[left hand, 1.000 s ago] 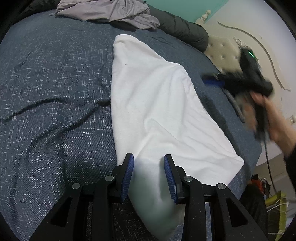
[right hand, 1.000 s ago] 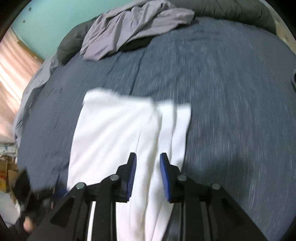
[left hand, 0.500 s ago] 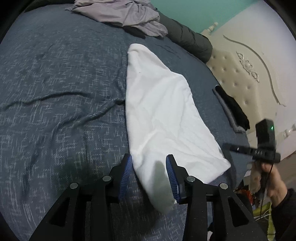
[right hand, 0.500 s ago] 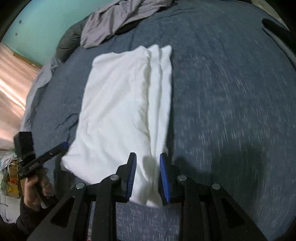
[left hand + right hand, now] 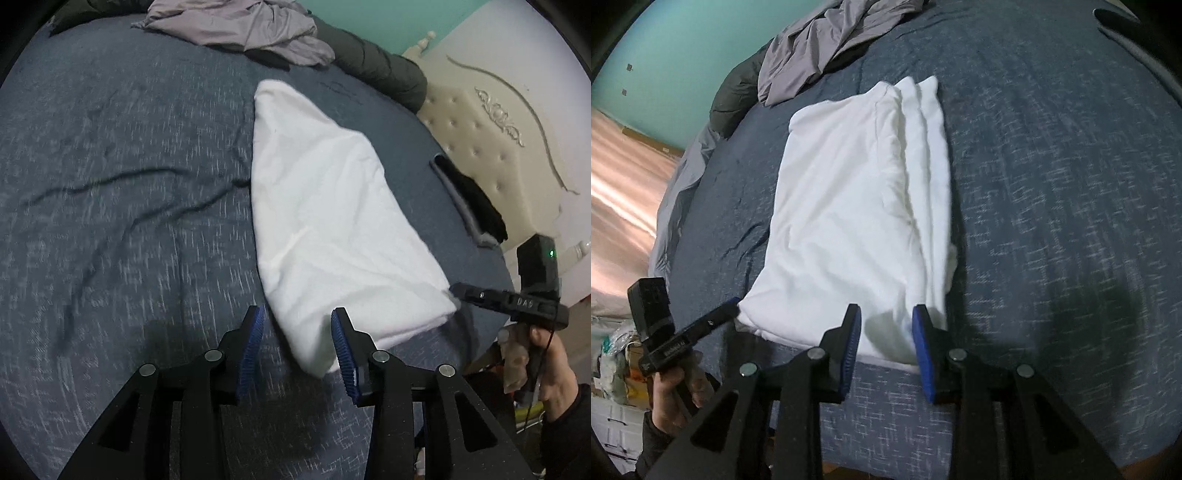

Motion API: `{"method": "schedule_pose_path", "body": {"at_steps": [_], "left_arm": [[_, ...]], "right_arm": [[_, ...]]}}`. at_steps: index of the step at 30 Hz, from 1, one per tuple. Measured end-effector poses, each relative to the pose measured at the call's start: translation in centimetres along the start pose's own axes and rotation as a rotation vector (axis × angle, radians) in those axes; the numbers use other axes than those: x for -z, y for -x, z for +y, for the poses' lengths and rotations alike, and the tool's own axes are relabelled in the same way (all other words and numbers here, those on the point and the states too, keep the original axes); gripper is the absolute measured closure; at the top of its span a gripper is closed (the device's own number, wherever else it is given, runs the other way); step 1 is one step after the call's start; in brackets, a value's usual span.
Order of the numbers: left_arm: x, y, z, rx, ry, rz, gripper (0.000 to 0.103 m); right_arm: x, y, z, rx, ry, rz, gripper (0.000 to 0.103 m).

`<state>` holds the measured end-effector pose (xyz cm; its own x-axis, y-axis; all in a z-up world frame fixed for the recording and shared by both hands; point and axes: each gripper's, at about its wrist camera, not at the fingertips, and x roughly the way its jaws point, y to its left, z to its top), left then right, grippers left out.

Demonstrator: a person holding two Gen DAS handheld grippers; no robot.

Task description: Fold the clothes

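White cotton, folded into a long narrow panel, lies on the blue-grey bedspread (image 5: 110, 184): this white garment (image 5: 325, 221) is the piece being folded, and its long axis runs away from both hands, from the near bed edge at 6 o'clock up toward 12 o'clock in each wrist view.

The left gripper (image 5: 297, 345) sits over the near left corner of the garment. Its jaws are parted with that corner lying between them; the cloth looks loose there, not pinched, so I read them as released. The right gripper (image 5: 886, 347) is over the other near corner, where the stacked fold layers end. Its jaws are opening, with the cloth edge between the blue pads but no visible clamp on it.

The relation that matters for the next move: both grippers are at the same short end of the garment (image 5: 857, 206), one on each near corner, and the far short end lies straight ahead at 12 o'clock. Neither hand is clearly nearer. A likely next fold would carry this near edge forward along the long axis, which calls for both jaws to close on their corners evenly.

A crumpled grey garment (image 5: 831, 40) waits at the far side, around 11 o'clock in the right view, well apart from the white one. The person's left hand (image 5: 672, 391) shows at 8 o'clock there.
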<state>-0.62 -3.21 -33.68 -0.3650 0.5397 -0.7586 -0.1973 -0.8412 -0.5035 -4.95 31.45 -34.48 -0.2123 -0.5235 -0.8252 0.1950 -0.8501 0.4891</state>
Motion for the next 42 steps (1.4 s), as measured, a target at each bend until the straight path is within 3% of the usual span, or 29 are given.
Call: {"method": "schedule_pose_path", "body": {"at_steps": [4, 6, 10, 13, 21, 30, 36, 40, 42], "left_arm": [[0.6, -0.4, -0.4, -0.009, -0.018, 0.006, 0.063], [0.6, -0.7, -0.7, -0.013, -0.035, 0.011, 0.071], [0.8, -0.2, -1.6, -0.041, -0.092, 0.008, 0.075], [0.9, 0.0, -2.3, -0.056, -0.133, 0.012, 0.079], [1.5, 0.9, -3.1, -0.062, -0.204, 0.032, 0.084], [1.9, 0.2, -2.5, -0.067, -0.19, 0.058, 0.084], [0.4, 2.7, -3.1, -0.075, -0.188, -0.004, 0.084], [-0.6, 2.0, -3.6, -0.077, -0.198, -0.007, 0.084], [-1.0, 1.2, -3.9, -0.077, -0.202, 0.003, 0.084]], "right_arm": [[0.3, -0.7, -0.5, -0.027, -0.035, 0.004, 0.075], [0.4, -0.8, -0.9, -0.04, -0.052, -0.005, 0.077], [0.4, -0.6, -1.2, -0.043, -0.042, -0.014, 0.095], [0.3, -0.3, -1.4, -0.042, -0.034, -0.02, 0.1], [1.2, 0.0, -1.8, -0.006, 0.015, 0.006, 0.101], [1.6, -0.2, -1.6, 0.024, 0.049, 0.026, 0.101], [1.3, -0.1, -0.8, 0.049, 0.098, 0.04, 0.101], [0.9, 0.2, -0.7, 0.027, 0.084, 0.041, 0.101], [0.6, 1.0, -0.8, -0.015, 0.045, 0.001, 0.101]]}}
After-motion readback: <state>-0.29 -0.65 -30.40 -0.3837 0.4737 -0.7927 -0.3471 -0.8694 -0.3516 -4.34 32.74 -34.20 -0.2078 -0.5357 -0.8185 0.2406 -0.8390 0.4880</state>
